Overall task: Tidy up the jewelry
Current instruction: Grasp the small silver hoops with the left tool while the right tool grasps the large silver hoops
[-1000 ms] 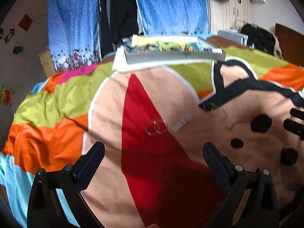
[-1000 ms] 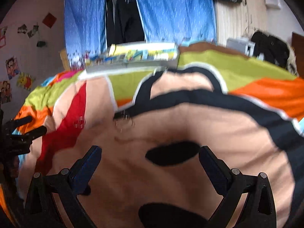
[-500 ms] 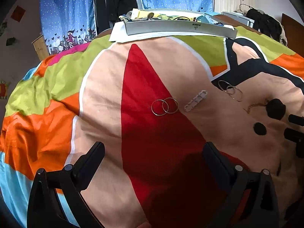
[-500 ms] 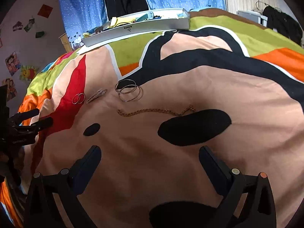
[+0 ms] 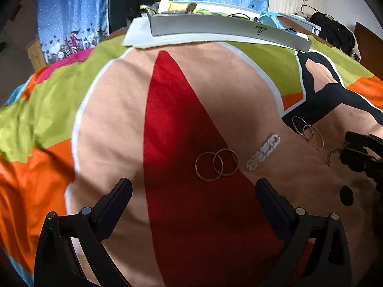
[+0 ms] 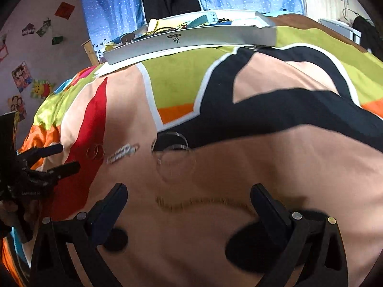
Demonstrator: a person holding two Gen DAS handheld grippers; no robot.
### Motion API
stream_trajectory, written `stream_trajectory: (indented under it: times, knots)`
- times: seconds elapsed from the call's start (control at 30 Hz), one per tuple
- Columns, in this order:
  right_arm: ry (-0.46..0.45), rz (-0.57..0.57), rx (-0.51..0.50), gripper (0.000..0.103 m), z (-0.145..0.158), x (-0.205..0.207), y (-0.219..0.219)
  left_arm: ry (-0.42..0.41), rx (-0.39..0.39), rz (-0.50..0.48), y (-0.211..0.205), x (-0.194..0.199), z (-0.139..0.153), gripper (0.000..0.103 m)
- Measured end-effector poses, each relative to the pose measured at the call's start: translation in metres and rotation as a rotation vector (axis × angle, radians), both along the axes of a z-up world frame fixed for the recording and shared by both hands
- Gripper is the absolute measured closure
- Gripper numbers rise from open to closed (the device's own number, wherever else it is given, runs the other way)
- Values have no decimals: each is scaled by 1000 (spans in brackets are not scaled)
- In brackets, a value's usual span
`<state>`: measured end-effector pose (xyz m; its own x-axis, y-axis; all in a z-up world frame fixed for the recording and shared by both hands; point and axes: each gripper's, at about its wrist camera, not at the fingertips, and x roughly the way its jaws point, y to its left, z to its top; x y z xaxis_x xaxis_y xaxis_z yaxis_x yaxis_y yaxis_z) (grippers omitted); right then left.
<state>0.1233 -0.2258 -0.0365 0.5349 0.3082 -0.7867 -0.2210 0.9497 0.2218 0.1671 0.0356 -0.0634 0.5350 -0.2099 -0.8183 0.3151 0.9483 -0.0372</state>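
Jewelry lies on a colourful bedspread [image 5: 115,110]. Two overlapping gold hoop earrings [image 5: 216,164] rest on the red patch just ahead of my open left gripper [image 5: 193,192]. A white hair clip [image 5: 263,152] lies to their right, then larger thin hoops [image 5: 307,132] and part of a gold chain [image 5: 331,155]. In the right wrist view my open right gripper [image 6: 189,197] hovers over the gold chain [image 6: 203,203], blurred, with the large hoops [image 6: 173,150], the clip [image 6: 122,153] and the small hoops [image 6: 95,151] beyond. Nothing sits between either pair of fingers.
A long grey tray [image 5: 227,27] full of mixed items sits on white paper at the bed's far edge, seen also as the grey tray [image 6: 191,41]. The other gripper [image 5: 361,154] shows at the right edge. Blue curtains [image 5: 71,12] and hanging dark clothes stand behind.
Both grippers have moved forward and lower toward the bedspread. The small hoops now lie close ahead of the left gripper; the chain now lies between the right gripper's fingers.
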Motion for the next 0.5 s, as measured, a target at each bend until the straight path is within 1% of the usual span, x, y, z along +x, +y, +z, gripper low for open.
stream_trajectory:
  times: [0.03,0.07,0.1,0.13,0.2,0.23,0.3,0.5]
  knots:
    - [3,4,-1,0,-1,6,3,7,-9,-6,1,4,-1,7]
    - [3,8,-2,0,-2,10,5,17,-19,-14,1,9,-3,12]
    - [4,13,-5,2,-3,15,7,28,-27,-20,1,13,-5,19]
    - [7,20,-12,5,-5,19,10,37,-36,-27,1,16,-6,23]
    - [15,30,-34,17,-8,27,16,53,-55,-46,-1,22,-9,35]
    - [17,31,-48,19,-9,30,19,58,-61,-57,-1,24,-9,37]
    - [16,37,-64,20,-12,33,23,67,-67,-78,-4,27,-11,48]
    - [10,31,-103,20,-21,36,30,75,-25,-94,-8,28,-16,68]
